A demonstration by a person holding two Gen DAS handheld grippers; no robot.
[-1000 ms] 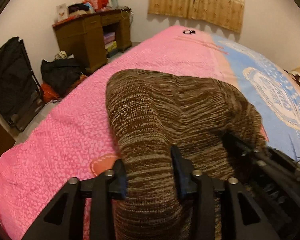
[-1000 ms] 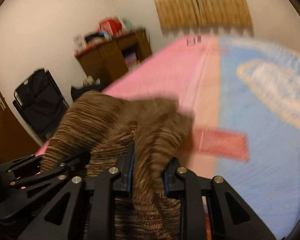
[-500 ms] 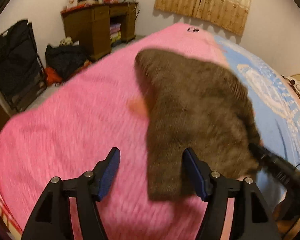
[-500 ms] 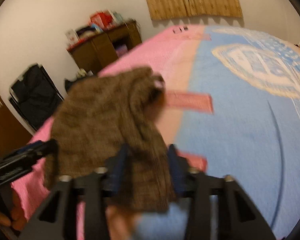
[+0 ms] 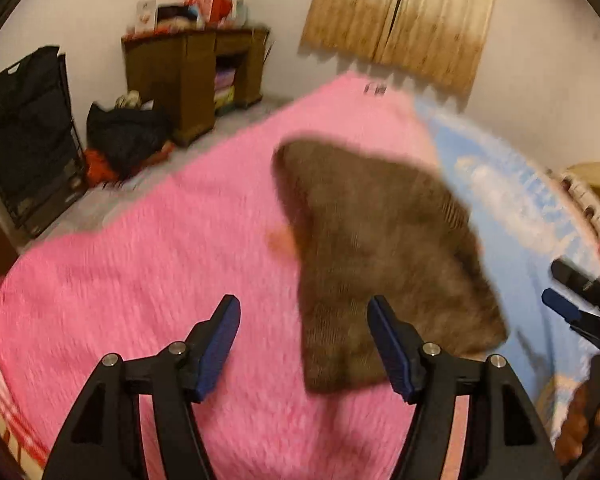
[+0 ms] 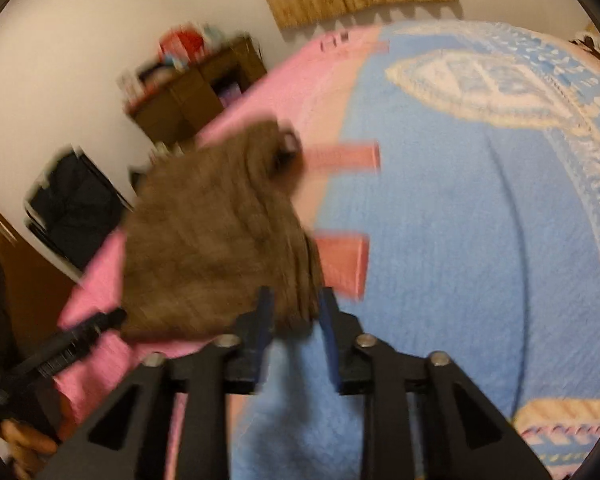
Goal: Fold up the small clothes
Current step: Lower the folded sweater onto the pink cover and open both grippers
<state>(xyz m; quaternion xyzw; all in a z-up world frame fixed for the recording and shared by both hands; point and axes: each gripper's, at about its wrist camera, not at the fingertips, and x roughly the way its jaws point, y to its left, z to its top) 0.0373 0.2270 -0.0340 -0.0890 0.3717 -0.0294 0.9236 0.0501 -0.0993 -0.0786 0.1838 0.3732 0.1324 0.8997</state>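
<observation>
Left wrist view: the left gripper (image 5: 304, 344) stands wide and holds nothing. The folded brown ribbed knit garment (image 5: 384, 256) lies on the pink fleece blanket (image 5: 148, 264), ahead and right of the jaws, long axis running away from the camera.

Right wrist view: the right gripper (image 6: 296, 316) is opening; the garment's (image 6: 216, 240) near corner sits just between its tips, so this hand is nearer.

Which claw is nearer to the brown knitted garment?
Right. The right claw is opening, with the brown knitted garment's corner between its pads. The left claw is open, beside its near edge.
</observation>
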